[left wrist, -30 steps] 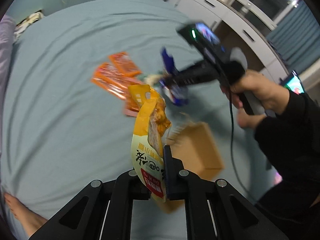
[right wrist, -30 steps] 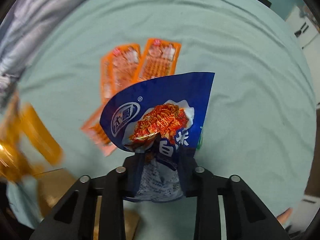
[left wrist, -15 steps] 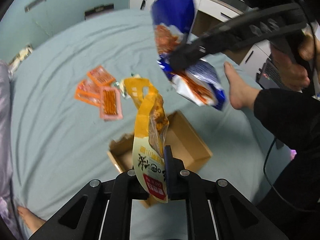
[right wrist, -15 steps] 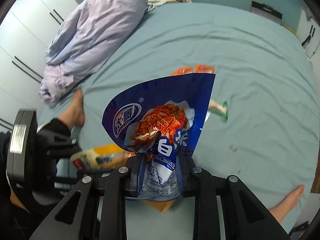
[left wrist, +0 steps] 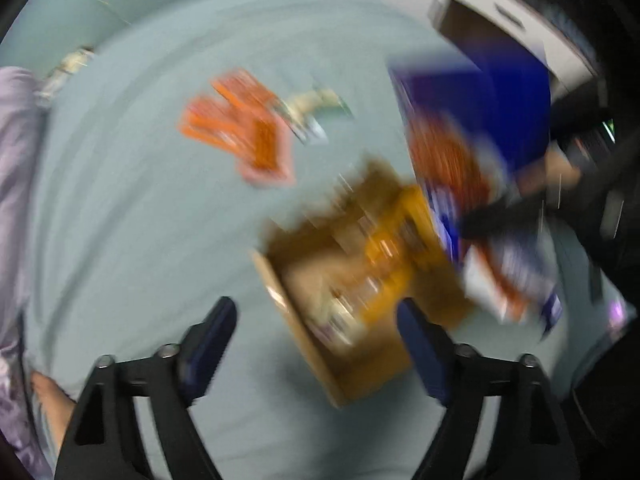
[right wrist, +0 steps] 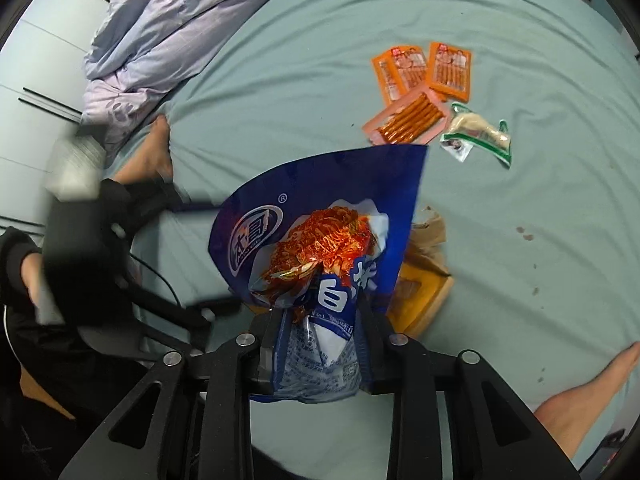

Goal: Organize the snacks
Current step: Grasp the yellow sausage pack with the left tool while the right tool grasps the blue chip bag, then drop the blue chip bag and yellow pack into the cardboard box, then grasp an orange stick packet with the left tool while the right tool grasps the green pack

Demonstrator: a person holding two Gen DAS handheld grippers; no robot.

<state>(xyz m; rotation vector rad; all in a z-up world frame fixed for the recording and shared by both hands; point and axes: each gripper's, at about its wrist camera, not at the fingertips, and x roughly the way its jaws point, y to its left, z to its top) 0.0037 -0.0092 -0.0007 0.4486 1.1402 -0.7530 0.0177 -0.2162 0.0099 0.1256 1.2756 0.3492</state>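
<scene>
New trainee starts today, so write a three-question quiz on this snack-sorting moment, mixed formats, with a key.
1. True or false: the left gripper is clamped on a snack.
2. Multiple choice: what does the right gripper hold? A) a flat orange sausage-stick packet B) a large blue kimchi snack bag C) a clear green-edged pouch
3. Fill in: the yellow snack bag lies inside the open brown cardboard ____.

Key
1. False: its jaws stand wide apart with nothing between them.
2. B. The orange packets and the green-edged pouch lie on the pale green bedsheet.
3. box
</scene>
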